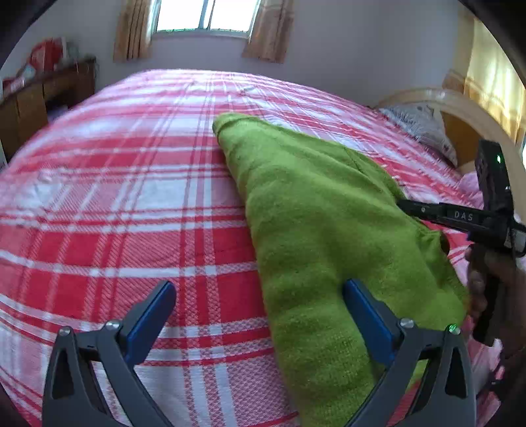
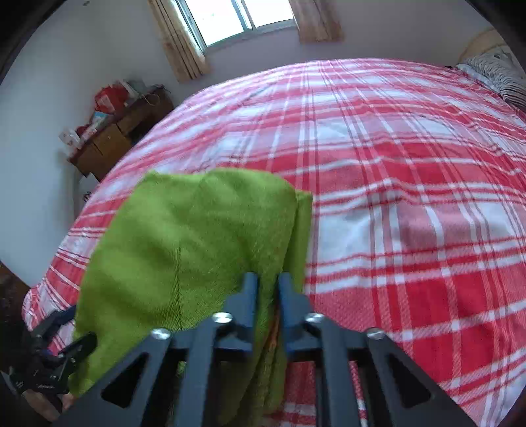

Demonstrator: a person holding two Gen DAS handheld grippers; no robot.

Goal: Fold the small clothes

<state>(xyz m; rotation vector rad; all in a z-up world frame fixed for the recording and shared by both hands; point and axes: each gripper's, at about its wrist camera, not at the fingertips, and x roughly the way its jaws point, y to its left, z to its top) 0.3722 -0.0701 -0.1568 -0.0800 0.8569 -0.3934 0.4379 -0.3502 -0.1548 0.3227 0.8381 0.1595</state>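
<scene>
A green knitted garment (image 1: 315, 230) lies folded lengthwise on the red and white plaid bedspread (image 1: 115, 197). My left gripper (image 1: 259, 289) stands open wide over its near end. One blue finger is above the green cloth, the other above the bedspread. In the right wrist view my right gripper (image 2: 269, 284) is shut on the garment's (image 2: 184, 236) edge, with fabric pinched between its blue pads. That edge is lifted off the bed. From the left wrist view the right gripper (image 1: 406, 204) reaches into the cloth's right side, held by a hand (image 1: 483, 279). The left gripper (image 2: 74, 326) shows at the right wrist view's lower left.
A wooden desk (image 1: 42, 88) with red bags stands by the wall past the bed's left side. A pillow (image 1: 424, 128) and a curved headboard (image 1: 466, 105) are at the right. A curtained window (image 1: 203, 16) is in the far wall.
</scene>
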